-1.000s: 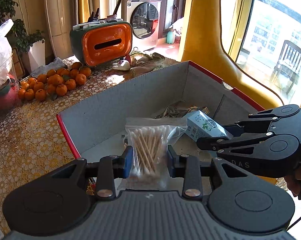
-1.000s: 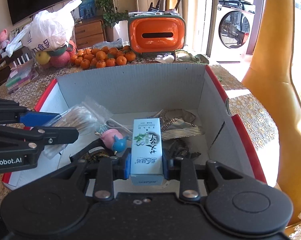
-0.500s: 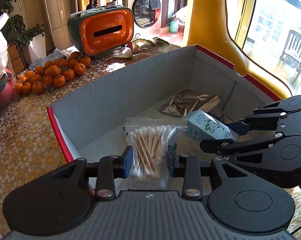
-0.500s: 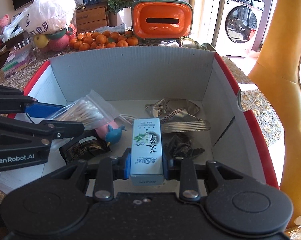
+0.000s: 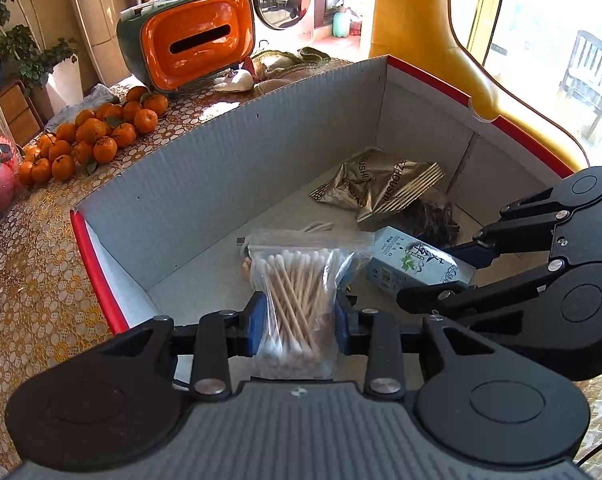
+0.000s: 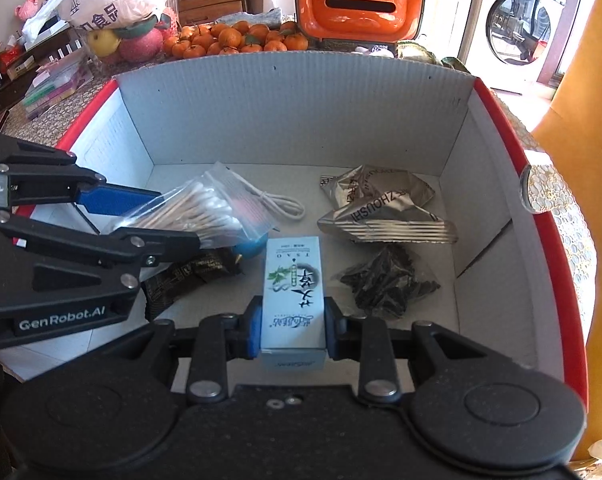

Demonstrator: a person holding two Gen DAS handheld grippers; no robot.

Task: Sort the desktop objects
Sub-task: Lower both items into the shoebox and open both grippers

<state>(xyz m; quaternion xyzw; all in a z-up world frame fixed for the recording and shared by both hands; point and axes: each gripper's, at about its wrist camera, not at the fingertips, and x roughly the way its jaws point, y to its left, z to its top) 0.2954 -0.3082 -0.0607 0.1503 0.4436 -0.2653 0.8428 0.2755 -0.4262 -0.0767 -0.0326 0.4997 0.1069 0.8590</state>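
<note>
The sorting looks well under way, judging by what already lies in the red-edged cardboard box [image 6: 501, 128]: a crumpled silver snack packet [image 6: 381, 208] at the far right of the floor, a clear bag of dark dried pieces [image 6: 385, 280] just nearer than it, a white cable [image 6: 277, 202] toward the far middle, a dark foil sachet [image 6: 181, 280] and a small blue toy [image 6: 249, 249] at the left, largely hidden. Two items are not yet set down, and both hang over the box interior. The left gripper [image 5: 299, 322] is clamped on a zip bag of cotton swabs [image 5: 293, 292], its blue pads pressing the bag's sides so the fingers stand only as far apart as the bundle allows. The right gripper [image 6: 291, 330] is closed on a small pale blue carton with green leaf print [image 6: 295, 292], pads tight on its two long sides, the carton pointing into the box. What seems left is releasing both; tangerines [image 6: 237, 40] and an orange tissue box [image 6: 361, 4] stay on the table beyond.
</note>
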